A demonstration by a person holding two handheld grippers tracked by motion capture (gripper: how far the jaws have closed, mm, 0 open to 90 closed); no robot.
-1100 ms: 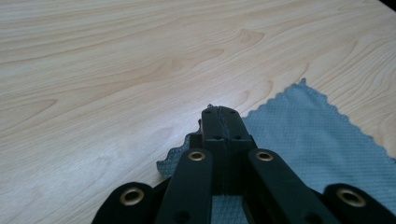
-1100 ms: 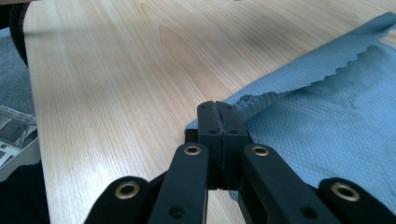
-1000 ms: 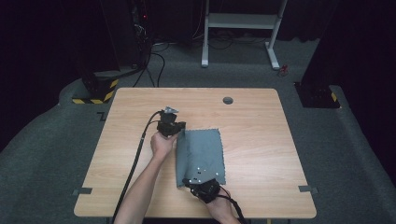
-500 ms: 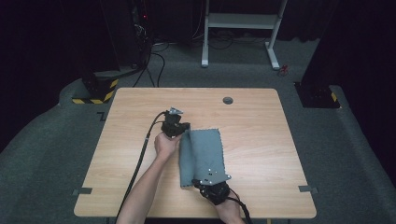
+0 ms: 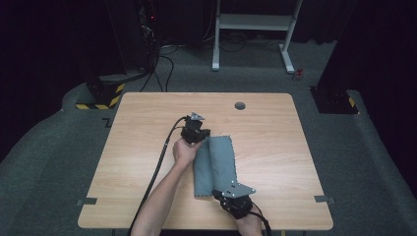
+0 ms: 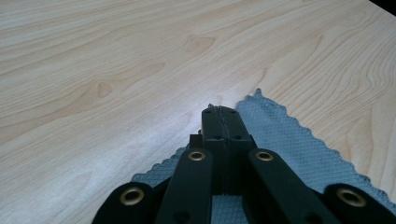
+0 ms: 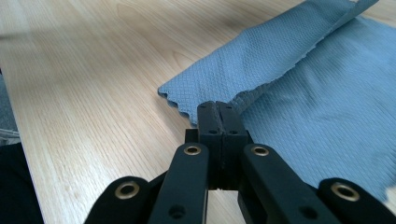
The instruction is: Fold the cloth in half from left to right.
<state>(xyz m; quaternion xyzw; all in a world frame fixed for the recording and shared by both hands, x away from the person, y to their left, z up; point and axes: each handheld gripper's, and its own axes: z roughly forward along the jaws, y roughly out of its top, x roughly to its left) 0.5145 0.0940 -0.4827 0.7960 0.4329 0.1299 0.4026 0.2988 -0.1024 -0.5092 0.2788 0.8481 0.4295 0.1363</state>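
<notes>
Grey cloth between clamped grippers

A lab or studio: black curtains all round; grey carpet; hazard-striped base; white metal stand; bare wooden table.

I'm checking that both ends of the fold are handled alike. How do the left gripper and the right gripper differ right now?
The left gripper is at the far end of the grey cloth, the right gripper at the near end. The left gripper's hand sits beside the cloth; the right gripper's hand is at the table's near edge. Both have shut jaws pinching a cloth edge.
</notes>
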